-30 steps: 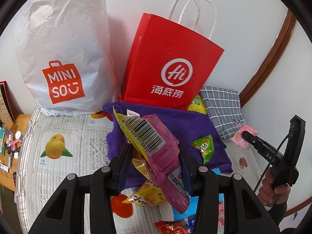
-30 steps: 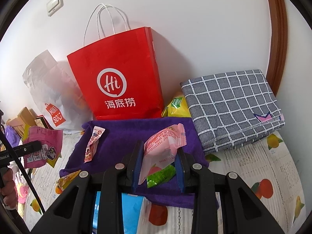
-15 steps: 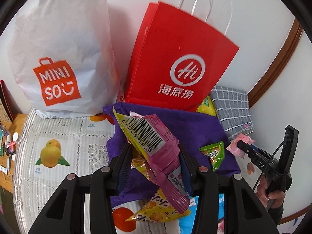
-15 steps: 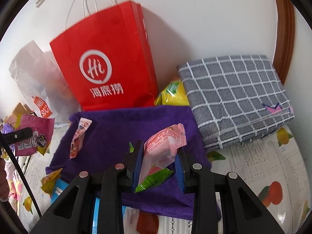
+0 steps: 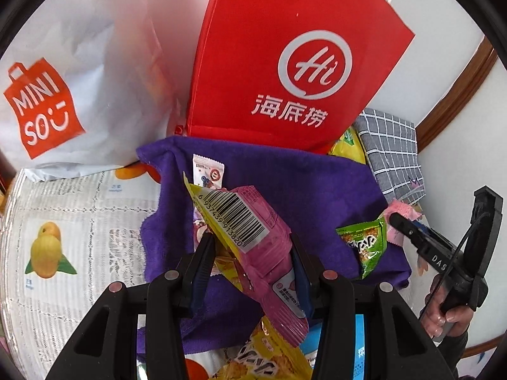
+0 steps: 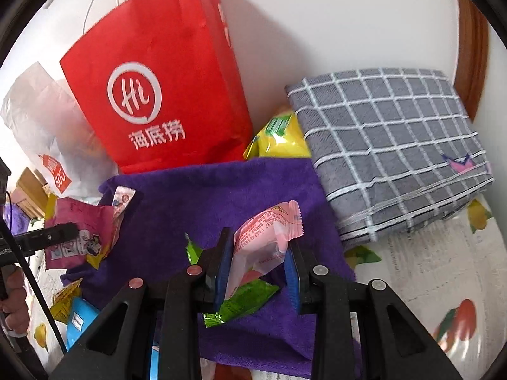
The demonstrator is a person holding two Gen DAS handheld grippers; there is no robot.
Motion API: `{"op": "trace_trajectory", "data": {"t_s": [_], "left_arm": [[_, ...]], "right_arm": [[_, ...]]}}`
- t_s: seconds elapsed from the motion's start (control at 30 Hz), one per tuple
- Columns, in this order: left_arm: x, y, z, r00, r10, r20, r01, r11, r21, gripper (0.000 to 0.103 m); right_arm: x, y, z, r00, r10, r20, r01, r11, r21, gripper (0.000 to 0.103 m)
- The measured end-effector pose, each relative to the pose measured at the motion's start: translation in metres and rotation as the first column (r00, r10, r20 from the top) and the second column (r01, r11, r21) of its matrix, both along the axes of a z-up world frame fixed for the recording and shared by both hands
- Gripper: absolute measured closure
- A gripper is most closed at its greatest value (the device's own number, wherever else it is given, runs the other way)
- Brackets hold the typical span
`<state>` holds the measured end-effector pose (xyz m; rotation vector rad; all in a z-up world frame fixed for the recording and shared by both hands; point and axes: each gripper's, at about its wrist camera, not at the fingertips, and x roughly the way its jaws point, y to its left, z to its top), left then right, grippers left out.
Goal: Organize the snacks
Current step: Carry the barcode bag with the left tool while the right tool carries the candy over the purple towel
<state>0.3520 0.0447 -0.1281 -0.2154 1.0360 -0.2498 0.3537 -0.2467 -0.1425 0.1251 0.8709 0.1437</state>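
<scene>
Snacks sit in both grippers, and more lie loose on the purple towel (image 5: 285, 183) in mid-frame. Left gripper (image 5: 250, 272): jaws pinching a pink packet (image 5: 253, 240) by its middle, barcode end up, with a yellow wrapper caught alongside it. Right gripper (image 6: 256, 269): jaws pinching a pale pink packet (image 6: 266, 237) near its lower end, sealed edge pointing to the upper right. Both packets hang above the towel, not touching it.

On the towel: a green packet (image 6: 244, 297) just below the right jaws and a small white sachet (image 5: 207, 171) near its upper left corner. Red paper bag (image 6: 158, 79) and white shopping bag (image 5: 79, 79) stand against the wall behind; a folded grey checked cloth (image 6: 386, 145) lies at right.

Judgement: the towel serves as the sorting area; mid-body pinches keep the slippery wrappers from sliding out.
</scene>
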Motion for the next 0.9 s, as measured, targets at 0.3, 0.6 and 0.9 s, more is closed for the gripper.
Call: {"op": "trace_trajectory", "data": {"t_s": [0.3, 0.6, 0.9], "left_arm": [[0.007, -0.009, -0.008, 0.999, -0.024, -0.021, 0.024, 1.0, 0.01, 0.06], [0.011, -0.016, -0.015, 0.998, -0.044, -0.036, 0.045, 0.999, 0.017, 0.06], [0.014, -0.024, -0.023, 0.996, -0.066, -0.052, 0.067, 0.997, 0.023, 0.059]], "right_arm": [[-0.001, 0.003, -0.007, 1.0, 0.028, -0.014, -0.028, 0.999, -0.033, 0.068], [-0.005, 0.008, -0.008, 0.999, 0.054, -0.007, -0.055, 0.994, -0.098, 0.066], [-0.005, 0.003, -0.012, 0.998, 0.061, -0.025, -0.064, 0.991, -0.113, 0.063]]}}
